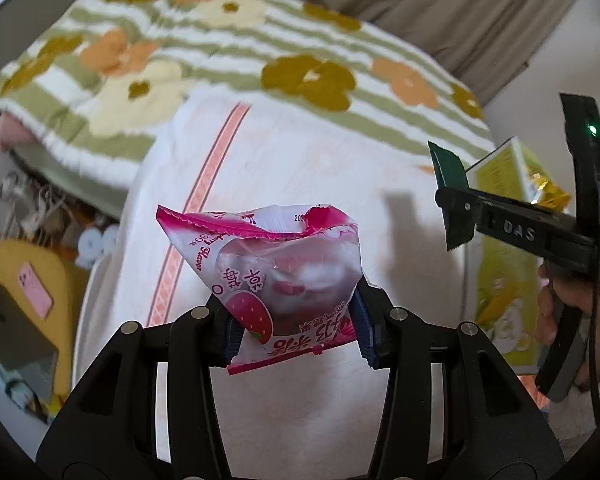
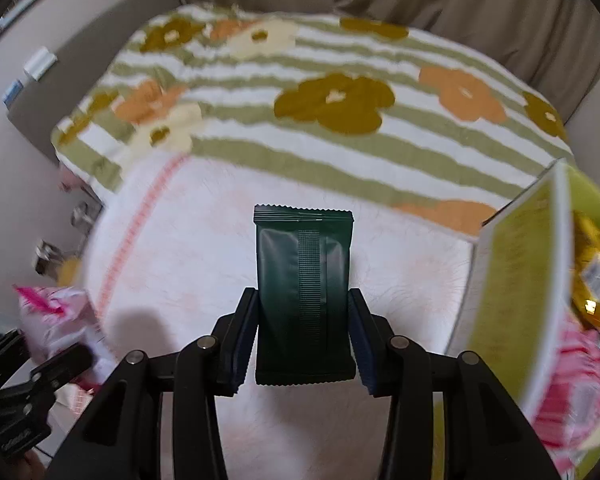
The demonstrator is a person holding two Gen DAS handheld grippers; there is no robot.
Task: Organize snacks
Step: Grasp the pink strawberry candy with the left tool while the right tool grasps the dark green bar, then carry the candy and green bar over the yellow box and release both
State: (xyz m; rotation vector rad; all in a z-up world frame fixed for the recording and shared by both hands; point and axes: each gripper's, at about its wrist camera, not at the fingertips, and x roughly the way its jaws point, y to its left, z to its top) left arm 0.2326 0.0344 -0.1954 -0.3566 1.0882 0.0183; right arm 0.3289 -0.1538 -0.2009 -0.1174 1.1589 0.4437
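Pink strawberry packet (image 1: 284, 276) crumpled; green packet (image 2: 304, 300) smooth.

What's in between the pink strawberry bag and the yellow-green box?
In the left wrist view, the right gripper with its dark green packet hangs between the pink strawberry bag and the yellow-green box. Under them is only bare white towel.

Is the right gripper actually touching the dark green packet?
Touching. In the right wrist view, both fingers of the right gripper press against the sides of the green packet, which stands upright between them, lifted off the white cloth.
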